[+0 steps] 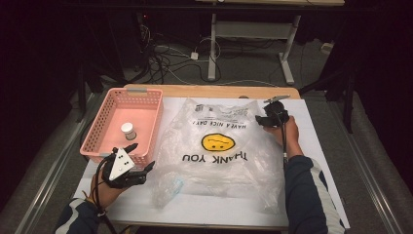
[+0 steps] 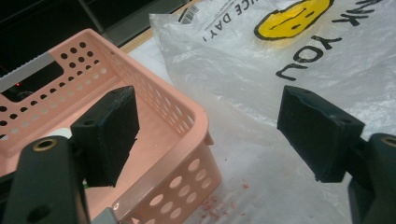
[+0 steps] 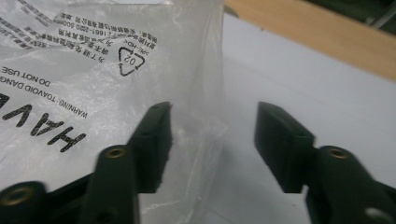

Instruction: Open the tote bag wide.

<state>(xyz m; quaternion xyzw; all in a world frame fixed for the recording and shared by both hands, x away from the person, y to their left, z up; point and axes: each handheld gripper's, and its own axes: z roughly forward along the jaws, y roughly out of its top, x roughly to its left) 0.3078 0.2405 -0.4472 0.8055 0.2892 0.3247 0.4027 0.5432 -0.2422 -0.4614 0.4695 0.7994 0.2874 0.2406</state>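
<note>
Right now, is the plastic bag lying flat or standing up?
Lying flat. The plastic bag is spread on the white table, its smiley face and lettering facing up, beside the pink basket. Its edge sits between the open jaws of the right gripper.

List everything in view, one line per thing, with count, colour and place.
plastic bag: one, clear with yellow smiley face and black print, flat at the middle of the board.
basket: one, pink, perforated, left of the bag.
small container: one, white, inside the basket.
board: one, white, on the wooden table.
left gripper: one, black, open, at the basket's near corner.
right gripper: one, black, open, at the bag's far right edge.
</note>
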